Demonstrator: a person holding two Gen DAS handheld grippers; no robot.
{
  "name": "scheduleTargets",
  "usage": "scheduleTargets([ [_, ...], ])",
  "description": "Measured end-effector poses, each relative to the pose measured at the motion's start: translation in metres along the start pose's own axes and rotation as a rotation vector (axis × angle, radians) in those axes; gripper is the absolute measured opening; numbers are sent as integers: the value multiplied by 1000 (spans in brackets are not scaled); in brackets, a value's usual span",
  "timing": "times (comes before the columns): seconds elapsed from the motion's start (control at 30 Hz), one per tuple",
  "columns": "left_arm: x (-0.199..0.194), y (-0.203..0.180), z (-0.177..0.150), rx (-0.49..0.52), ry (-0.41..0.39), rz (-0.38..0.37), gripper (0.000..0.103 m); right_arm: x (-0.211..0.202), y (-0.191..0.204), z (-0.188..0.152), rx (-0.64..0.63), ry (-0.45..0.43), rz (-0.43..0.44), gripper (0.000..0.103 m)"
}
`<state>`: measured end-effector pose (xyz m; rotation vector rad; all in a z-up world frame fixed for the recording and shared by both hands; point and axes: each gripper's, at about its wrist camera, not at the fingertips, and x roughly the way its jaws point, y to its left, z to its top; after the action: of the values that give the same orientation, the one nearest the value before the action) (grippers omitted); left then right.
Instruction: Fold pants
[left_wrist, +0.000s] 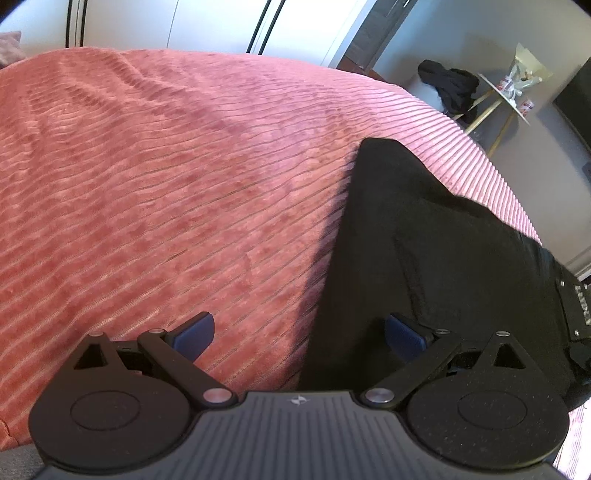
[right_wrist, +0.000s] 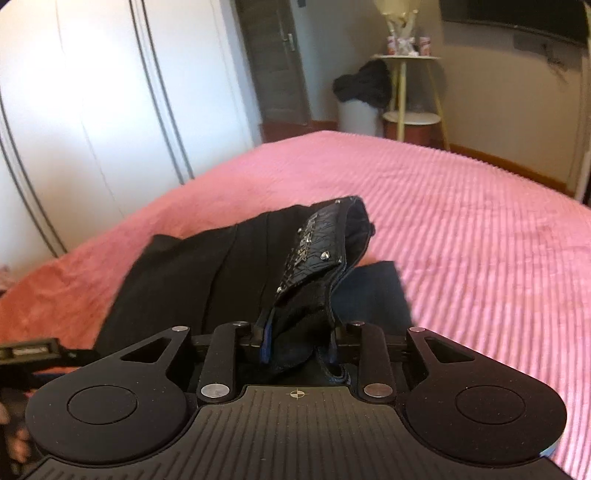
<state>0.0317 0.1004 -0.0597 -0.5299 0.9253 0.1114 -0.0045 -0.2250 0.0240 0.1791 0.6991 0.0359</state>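
Observation:
Black pants (left_wrist: 413, 236) lie on a pink ribbed bedspread (left_wrist: 166, 166). In the left wrist view my left gripper (left_wrist: 299, 334) is open and empty, hovering over the left edge of the cloth near the waist. In the right wrist view my right gripper (right_wrist: 299, 339) is shut on the pants' waistband (right_wrist: 317, 251), which has a studded black patch and stands lifted above the rest of the pants (right_wrist: 192, 273). Part of the left gripper shows at the left edge of that view (right_wrist: 33, 350).
The pink bedspread (right_wrist: 480, 240) stretches far and right. White wardrobe doors (right_wrist: 92, 92) stand beyond the bed's left side. A small round side table (right_wrist: 410, 88) and a white bin with dark clothes (right_wrist: 362, 92) stand past the bed's foot.

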Motion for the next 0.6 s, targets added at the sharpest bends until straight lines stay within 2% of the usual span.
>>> scheduleTargets([
  [0.13, -2, -1, 0, 7, -4, -3, 99, -3, -20, -3, 55, 14, -17, 30],
  [0.27, -6, -2, -1, 16, -24, -4, 99, -4, -19, -8, 7, 7, -81, 31],
  [0.37, -10, -7, -1, 42, -37, -7, 99, 10, -25, -11, 30, 122, -118, 40],
  [0.4, -12, -9, -1, 57, -45, -8, 99, 10, -27, -12, 49, 126, -124, 43],
  [0.5, -15, -23, -2, 119, -77, -19, 99, -2, -29, -10, 59, 70, -216, 55],
  [0.6, -9, -43, -2, 190, -93, -12, 99, -15, -24, -2, 57, 0, -195, 54],
])
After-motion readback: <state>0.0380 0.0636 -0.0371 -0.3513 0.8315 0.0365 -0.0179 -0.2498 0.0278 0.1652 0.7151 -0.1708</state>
